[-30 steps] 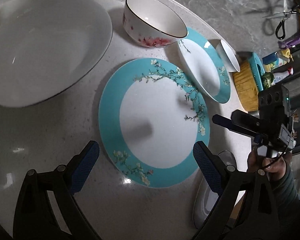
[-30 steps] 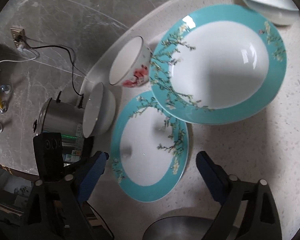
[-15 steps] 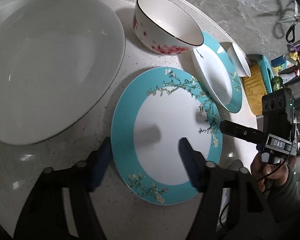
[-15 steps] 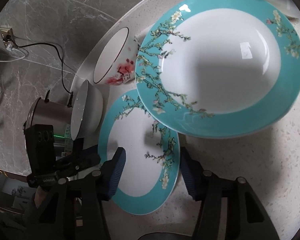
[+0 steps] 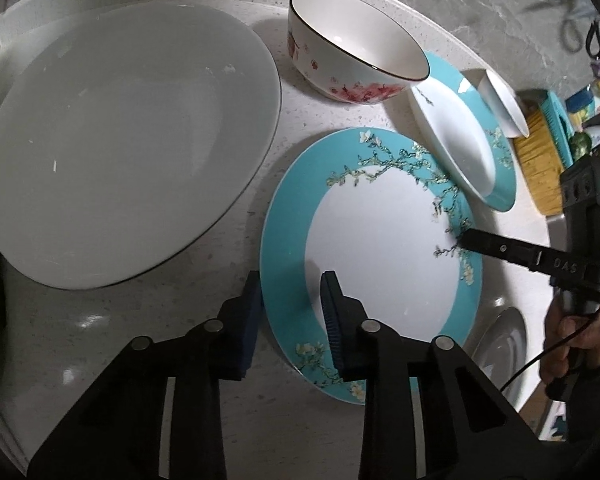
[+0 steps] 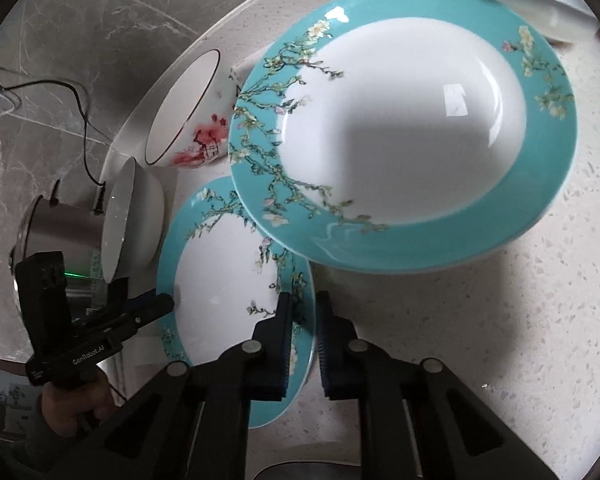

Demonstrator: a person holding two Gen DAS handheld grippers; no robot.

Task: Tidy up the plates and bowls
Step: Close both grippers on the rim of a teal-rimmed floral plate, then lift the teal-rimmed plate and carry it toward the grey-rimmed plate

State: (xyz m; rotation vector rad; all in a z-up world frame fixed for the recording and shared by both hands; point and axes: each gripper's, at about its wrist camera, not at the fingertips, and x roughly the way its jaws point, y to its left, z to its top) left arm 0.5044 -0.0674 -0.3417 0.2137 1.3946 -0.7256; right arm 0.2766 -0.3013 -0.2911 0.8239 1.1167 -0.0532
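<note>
Teal-rimmed crockery on a pale speckled stone counter (image 6: 500, 300). Flat teal plate (image 5: 380, 248) lies mid-counter, held at opposite rims by both tools. Left gripper (image 5: 291, 280) has just been closing: one blue pad sits outside the rim and one on the plate's face, and both look to be touching, with the teal band between them. Right gripper (image 6: 303, 298) has also just been closing and is now pinched tight on the far rim, the plate edge showing in the narrow slot between its pads. Deep teal plate (image 6: 400, 140) overlaps the flat one's edge, its well plain white. Blossom bowl (image 5: 352, 56) stands just beyond the two plates, tilted against the deep plate, its inside plain white. Small white bowl (image 5: 504, 104) leans on its side against the deep plate. White platter (image 5: 120, 140) lies beside the flat plate without touching it. Counter edge is curved, with grey marbled floor below. Steel pot (image 6: 56, 228) and a black cable (image 6: 76, 100) are past the edge, as is a yellow-and-teal brush (image 5: 540, 160). A hand (image 5: 572, 344) grips the right tool's handle. Steel dish (image 5: 500, 344) is partly hidden behind the flat plate. Scissors (image 5: 580, 28) are blurred at the frame edge.
</note>
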